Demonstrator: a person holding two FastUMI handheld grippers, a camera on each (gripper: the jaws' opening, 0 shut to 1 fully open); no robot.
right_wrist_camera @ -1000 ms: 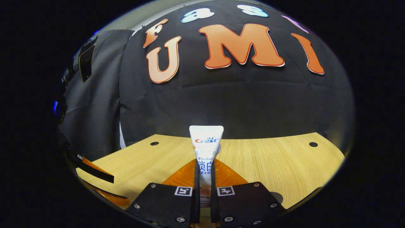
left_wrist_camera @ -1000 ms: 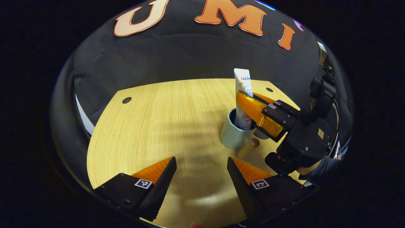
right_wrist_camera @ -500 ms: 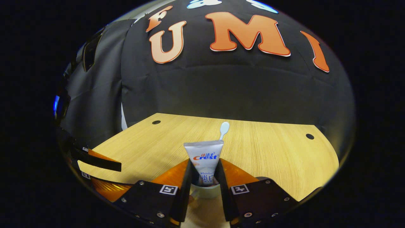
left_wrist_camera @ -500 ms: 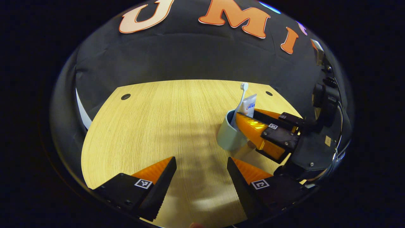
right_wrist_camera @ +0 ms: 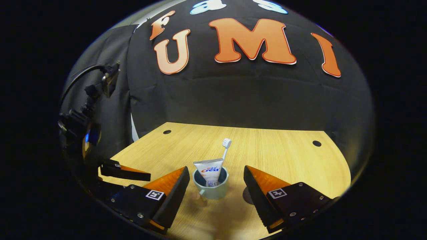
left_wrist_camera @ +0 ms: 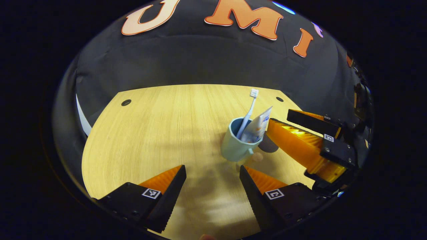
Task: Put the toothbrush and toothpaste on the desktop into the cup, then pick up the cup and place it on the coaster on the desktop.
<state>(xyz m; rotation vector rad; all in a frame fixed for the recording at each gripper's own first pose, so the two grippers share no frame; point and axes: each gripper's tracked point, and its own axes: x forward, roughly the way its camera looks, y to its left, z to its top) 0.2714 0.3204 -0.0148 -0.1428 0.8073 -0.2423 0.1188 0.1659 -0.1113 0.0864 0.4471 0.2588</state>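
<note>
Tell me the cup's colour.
Pale blue-grey cup, darker blue inside; clearest in the left gripper view.

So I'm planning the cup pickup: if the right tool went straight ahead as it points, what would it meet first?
Probably the cup, standing between its open fingers and holding the toothpaste and toothbrush; depth is unclear.

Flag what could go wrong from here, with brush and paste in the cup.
1. The toothbrush and toothpaste lean well above the cup rim; a tilted lift may tip them out.
2. The right hand-held gripper straddles the cup, open; closing off-centre could shove or topple it.
3. The coaster sits close beside the cup, partly hidden, so the cup might land on its edge.
</note>
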